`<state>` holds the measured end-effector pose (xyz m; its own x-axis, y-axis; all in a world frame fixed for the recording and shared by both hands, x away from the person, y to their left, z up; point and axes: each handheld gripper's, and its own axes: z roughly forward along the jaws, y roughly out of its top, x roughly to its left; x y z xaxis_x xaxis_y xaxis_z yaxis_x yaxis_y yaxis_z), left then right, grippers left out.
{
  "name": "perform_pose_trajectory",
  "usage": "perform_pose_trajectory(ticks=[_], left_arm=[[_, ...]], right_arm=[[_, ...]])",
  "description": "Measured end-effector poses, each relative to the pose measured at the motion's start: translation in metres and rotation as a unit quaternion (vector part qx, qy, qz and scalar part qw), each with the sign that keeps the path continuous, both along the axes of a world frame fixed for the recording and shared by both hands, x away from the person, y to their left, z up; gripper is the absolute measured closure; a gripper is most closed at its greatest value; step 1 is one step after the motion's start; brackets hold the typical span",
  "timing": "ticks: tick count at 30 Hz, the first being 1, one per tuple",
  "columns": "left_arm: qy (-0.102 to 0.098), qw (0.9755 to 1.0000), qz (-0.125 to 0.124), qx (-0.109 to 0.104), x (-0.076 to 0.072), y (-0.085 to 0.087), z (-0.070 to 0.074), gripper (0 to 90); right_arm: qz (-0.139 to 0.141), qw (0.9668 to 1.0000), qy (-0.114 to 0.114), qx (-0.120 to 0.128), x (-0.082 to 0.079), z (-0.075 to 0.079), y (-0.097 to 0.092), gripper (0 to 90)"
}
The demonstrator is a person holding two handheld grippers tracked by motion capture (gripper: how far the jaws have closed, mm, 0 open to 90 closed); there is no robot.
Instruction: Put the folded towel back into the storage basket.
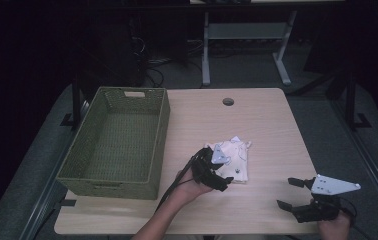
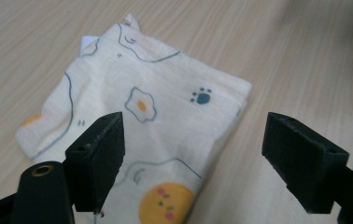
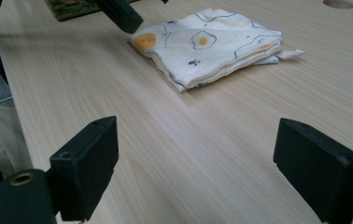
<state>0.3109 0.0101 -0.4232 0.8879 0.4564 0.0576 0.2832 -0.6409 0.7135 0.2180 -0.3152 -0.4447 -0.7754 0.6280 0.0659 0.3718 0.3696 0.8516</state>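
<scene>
Grippers first, from the high view: the left gripper [image 1: 225, 176] sits over the near edge of the folded cloth [image 1: 236, 161] in the middle of the table [image 1: 267, 125], a hand [image 1: 191, 186] wrapped around its body and a forearm coming up from the bottom edge. Over at the near right corner, the right gripper [image 1: 288, 192] hangs above bare wood, well apart from the cloth, jaws spread wide with nothing between them. A green woven basket [image 1: 114, 182] stands along the table's left side, and there's a round cable hole [image 1: 228, 101] near the far edge. Beyond the table the room is dark, with a pale desk frame [image 1: 247, 35] and cables on the floor.

Left gripper view now: both black jaws stand wide apart, and the cloth [image 2: 151, 121] lies below and ahead, cream with fried-egg prints and a blue paw mark. The left-hand jaw hovers over the fabric, the other over bare tabletop just beside the cloth's folded edge. Neither pad presses on it.

Right gripper view: jaws wide again, empty, light wood grain between them. Farther off lies the cloth [image 3: 212, 44], neatly folded in layers, with the tip of the left gripper's jaw just above its far corner and a sliver of the basket [image 3: 69, 8] behind.
</scene>
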Motion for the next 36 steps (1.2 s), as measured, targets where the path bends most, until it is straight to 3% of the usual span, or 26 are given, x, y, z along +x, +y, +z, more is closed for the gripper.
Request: perform_pose_trajectory(ticks=[1, 5, 10, 19, 28, 32, 34, 36], left_arm=[[-0.002, 0.9999, -0.005, 0.011, 0.006, -0.005, 0.0, 22.4], [0.006, 0.9999, -0.007, 0.014, 0.016, -0.01, 0.0, 23.3], [0.007, 0.9994, -0.008, 0.032, 0.031, -0.018, -0.006, 25.4], [0.031, 0.9984, 0.007, 0.046, 0.053, -0.021, -0.015, 32.0], [0.052, 0.9975, 0.014, 0.046, 0.066, -0.022, -0.023, 37.8], [0.053, 0.9969, 0.017, 0.055, 0.068, -0.026, -0.028, 39.8], [0.051, 0.9958, 0.016, 0.075, 0.068, -0.029, -0.032, 41.2], [0.053, 0.9958, 0.018, 0.072, 0.069, -0.029, -0.032, 41.5]], right_arm=[[0.0, 1.0, 0.0, 0.0, 0.0, 0.0, 0.0, 13.5], [0.001, 1.0, -0.001, 0.001, 0.0, 0.0, 0.0, 13.5], [0.0, 1.0, -0.001, 0.003, 0.001, 0.0, -0.001, 13.5], [0.002, 1.0, -0.002, 0.004, 0.001, 0.0, -0.001, 13.5], [0.004, 1.0, -0.002, 0.004, 0.0, 0.0, -0.001, 13.5], [0.005, 1.0, -0.003, 0.005, 0.001, 0.0, -0.001, 13.5], [0.005, 1.0, -0.003, 0.005, 0.001, 0.0, -0.001, 13.5], [0.005, 1.0, -0.003, 0.005, 0.001, 0.0, -0.001, 13.5]])
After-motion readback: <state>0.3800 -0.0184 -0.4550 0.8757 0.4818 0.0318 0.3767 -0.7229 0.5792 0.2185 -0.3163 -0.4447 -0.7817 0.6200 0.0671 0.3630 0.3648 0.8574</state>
